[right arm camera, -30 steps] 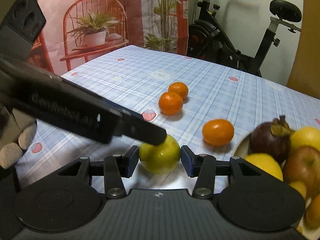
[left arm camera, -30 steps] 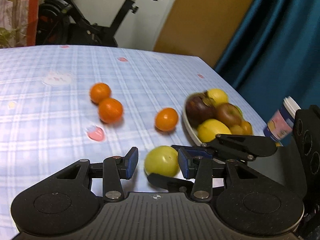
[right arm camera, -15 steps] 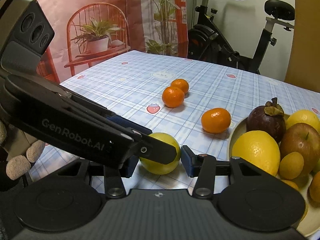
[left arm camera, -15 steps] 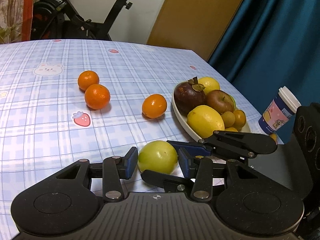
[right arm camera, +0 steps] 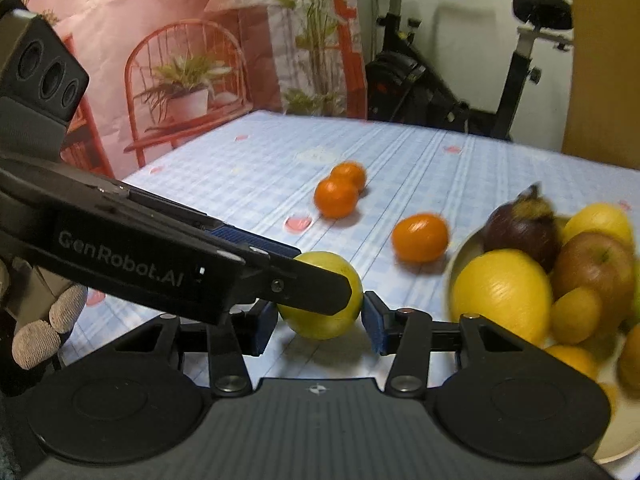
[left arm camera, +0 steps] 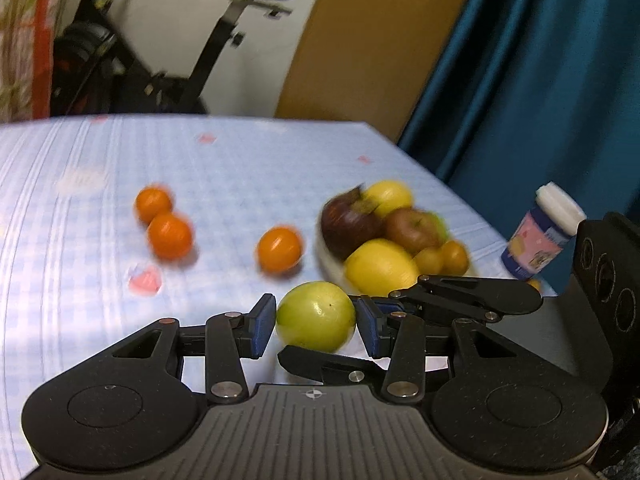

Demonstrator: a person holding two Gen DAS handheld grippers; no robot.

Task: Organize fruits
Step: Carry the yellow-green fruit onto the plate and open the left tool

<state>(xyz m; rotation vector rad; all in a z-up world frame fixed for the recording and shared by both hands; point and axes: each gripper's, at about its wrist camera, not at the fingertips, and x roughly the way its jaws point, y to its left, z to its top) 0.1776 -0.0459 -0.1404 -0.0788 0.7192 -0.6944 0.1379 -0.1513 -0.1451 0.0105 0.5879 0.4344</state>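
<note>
A yellow-green apple [left arm camera: 316,316] sits between the blue pads of both grippers at once. My left gripper [left arm camera: 316,326] has its jaws close on either side of the apple, and so does my right gripper [right arm camera: 320,322], whose view also shows the apple [right arm camera: 326,320]. The left gripper's fingers [right arm camera: 280,280] cross the right wrist view over the apple. The right gripper's fingers [left arm camera: 460,300] cross the left wrist view. The apple seems raised off the blue checked cloth. A white bowl [right arm camera: 612,452] at the right holds lemons, an apple, a mangosteen and small orange fruits.
Three tangerines lie loose on the cloth: two together [left arm camera: 170,236] and one [left arm camera: 279,249] near the bowl. A lidded paper cup [left arm camera: 540,240] stands at the table's right edge. An exercise bike [right arm camera: 460,80] stands beyond the table.
Both grippers have lifted and swung, so the background is blurred. The apple has stayed between both pairs of pads and now shows a shadow beneath it.
</note>
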